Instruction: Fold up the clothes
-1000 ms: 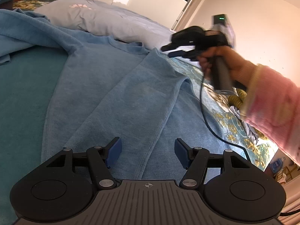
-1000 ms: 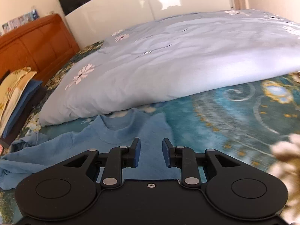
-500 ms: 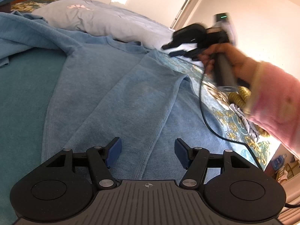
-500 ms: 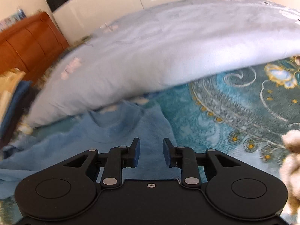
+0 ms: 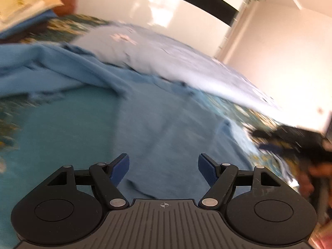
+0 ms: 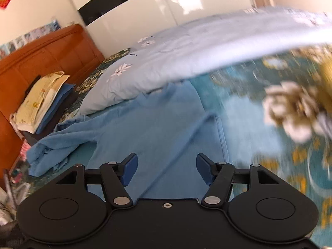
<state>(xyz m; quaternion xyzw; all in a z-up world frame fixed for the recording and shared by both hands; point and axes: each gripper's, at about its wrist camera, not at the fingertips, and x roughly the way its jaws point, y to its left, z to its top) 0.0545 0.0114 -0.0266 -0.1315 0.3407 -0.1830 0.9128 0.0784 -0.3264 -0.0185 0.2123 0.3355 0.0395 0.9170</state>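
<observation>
A bed [image 6: 269, 166] covered by a teal sheet with a gold and white floral pattern is seen in both wrist views, much of it blurred. A pale blue quilt [image 6: 186, 51] with small white flowers is heaped across the far part of the bed, and an orange wooden headboard [image 6: 41, 56] is seen behind it at the left. The task's garment, a blue long-sleeved top [image 6: 155, 124], is spread flat on the bed just in front of the quilt, its neckline toward the quilt; one sleeve [image 6: 62, 141] is bunched in a crumpled heap at the left, while a folded edge with a hem line is seen on the right side. A small stack of folded clothes [image 6: 41, 101], cream patterned on top of dark blue, is placed by the headboard, well apart from the top.

The left hand-held gripper [image 5: 164, 171] is held above the body of the top with its blue pads set wide apart and nothing between them. The right hand-held gripper [image 6: 167, 171] is likewise spread wide and empty, above the lower right part of the top; in the left wrist view it is seen blurred at the right edge, gripped by a hand [image 5: 315, 178]
</observation>
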